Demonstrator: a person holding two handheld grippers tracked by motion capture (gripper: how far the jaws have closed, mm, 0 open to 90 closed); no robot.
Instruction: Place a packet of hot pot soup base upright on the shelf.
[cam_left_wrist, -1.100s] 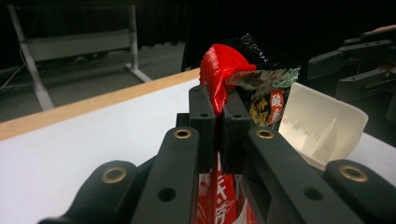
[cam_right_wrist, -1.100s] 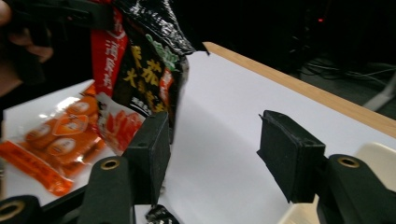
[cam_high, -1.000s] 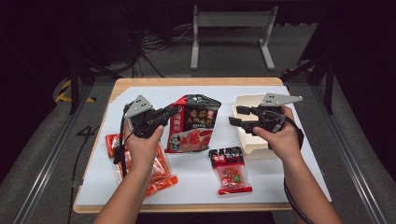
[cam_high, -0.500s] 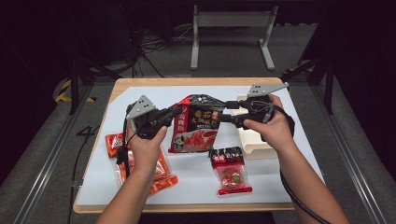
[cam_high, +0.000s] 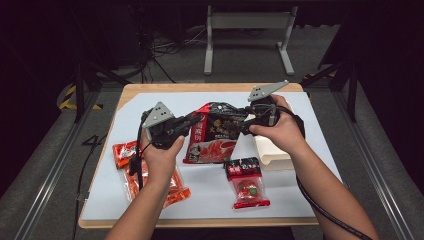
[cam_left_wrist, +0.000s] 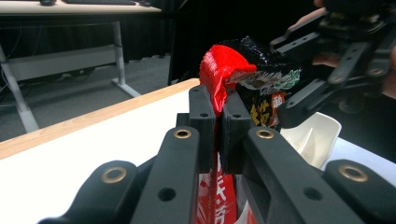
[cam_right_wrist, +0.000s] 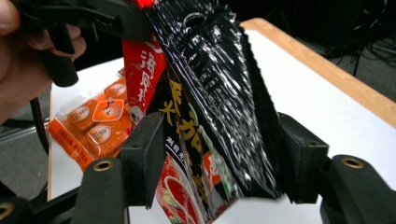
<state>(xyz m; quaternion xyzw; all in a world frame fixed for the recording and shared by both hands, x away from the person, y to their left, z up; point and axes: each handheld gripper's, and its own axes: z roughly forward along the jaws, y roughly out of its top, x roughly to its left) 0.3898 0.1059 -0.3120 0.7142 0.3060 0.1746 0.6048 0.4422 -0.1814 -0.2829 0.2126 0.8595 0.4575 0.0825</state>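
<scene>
A red-and-black snack bag (cam_high: 215, 135) is held up off the white mat at mid-table. My left gripper (cam_high: 197, 120) is shut on its red left edge; in the left gripper view the pads (cam_left_wrist: 205, 107) pinch that edge of the bag (cam_left_wrist: 229, 65). My right gripper (cam_high: 240, 125) has come in from the right. In the right gripper view its jaws (cam_right_wrist: 222, 158) straddle the bag (cam_right_wrist: 210, 93). They have just been closing, the bag is between them, and a sliver of gap shows at the right pad (cam_right_wrist: 299, 158).
An orange packet (cam_high: 150, 175) lies under my left forearm, and a small red-and-black packet (cam_high: 247, 182) sits near the front edge. A white container (cam_high: 272, 150) rests under my right hand. The white mat (cam_high: 310, 200) covers the wooden table.
My right gripper has moved left from above the white container to the bag's right side. The left gripper has stayed on the bag's edge.
</scene>
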